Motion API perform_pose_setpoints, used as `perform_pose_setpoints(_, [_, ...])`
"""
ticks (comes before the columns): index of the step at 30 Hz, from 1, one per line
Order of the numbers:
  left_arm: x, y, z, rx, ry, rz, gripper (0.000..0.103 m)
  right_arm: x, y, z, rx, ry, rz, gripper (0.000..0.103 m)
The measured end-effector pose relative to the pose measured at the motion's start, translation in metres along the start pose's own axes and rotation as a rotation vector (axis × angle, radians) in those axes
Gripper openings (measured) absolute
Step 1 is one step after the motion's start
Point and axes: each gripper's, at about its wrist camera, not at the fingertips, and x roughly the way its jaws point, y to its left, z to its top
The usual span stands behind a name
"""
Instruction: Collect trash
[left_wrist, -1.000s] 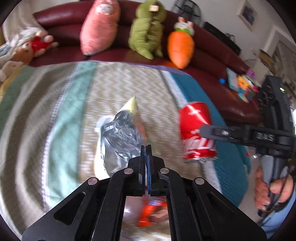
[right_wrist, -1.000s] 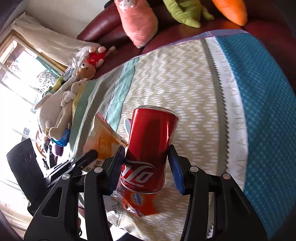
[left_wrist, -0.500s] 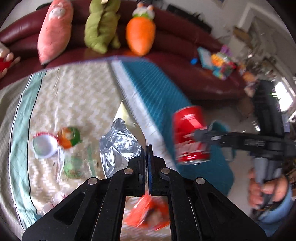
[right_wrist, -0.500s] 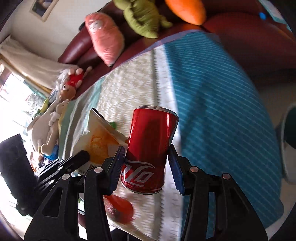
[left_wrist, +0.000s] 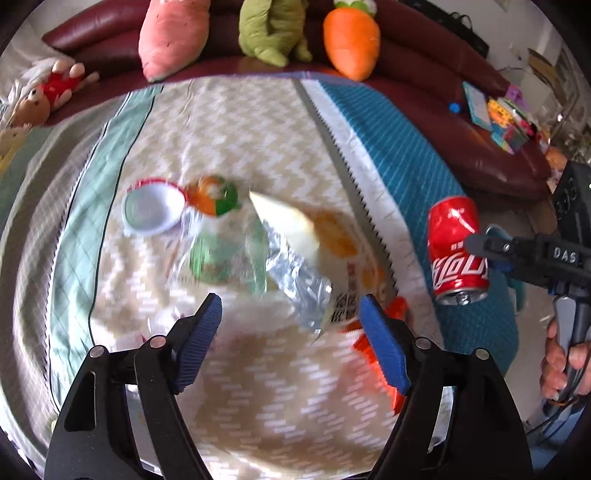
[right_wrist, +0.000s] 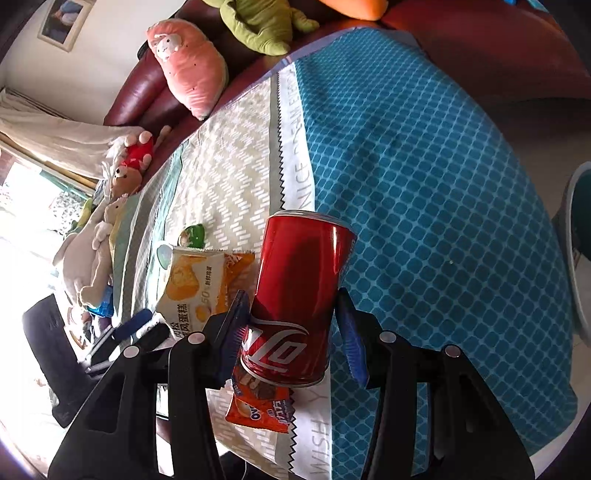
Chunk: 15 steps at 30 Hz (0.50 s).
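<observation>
My left gripper hangs over the cloth-covered table, its jaws opening with nothing pressed between the pads. Just ahead of its tips lies a blurred yellow-and-white snack bag with its foil inside showing. An orange wrapper sits by the right fingertip. My right gripper is shut on a red cola can, held upright over the teal side of the cloth; the can also shows at the right of the left wrist view. Below it lies the orange wrapper.
A white lid, an orange-and-green piece and clear plastic with green print lie further left on the cloth. Plush toys line the dark red sofa behind. A teal container with a grey rim stands on the floor at right.
The left gripper's jaws, shut before, have spread wide, and the snack bag now lies loose ahead of them. The right gripper has carried the can over the teal side of the table.
</observation>
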Motion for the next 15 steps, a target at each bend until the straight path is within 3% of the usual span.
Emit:
perform_pose_setpoints(5, [0.014,-0.001,0.023,-0.044,0.012,-0.016,0.079,-0.002,-0.001,-0.002,0.001,-0.003,-0.001,0.046])
perform_pose_setpoints(9, [0.029,-0.004,0.053,-0.019,0.007,-0.007,0.087,-0.010,-0.007,-0.002,0.014,-0.017,-0.007,0.046])
perform_pose_setpoints(15, [0.063,-0.031,0.041,0.072,0.085,0.005,0.087,-0.015,-0.026,-0.002,0.036,-0.021,-0.015,0.046])
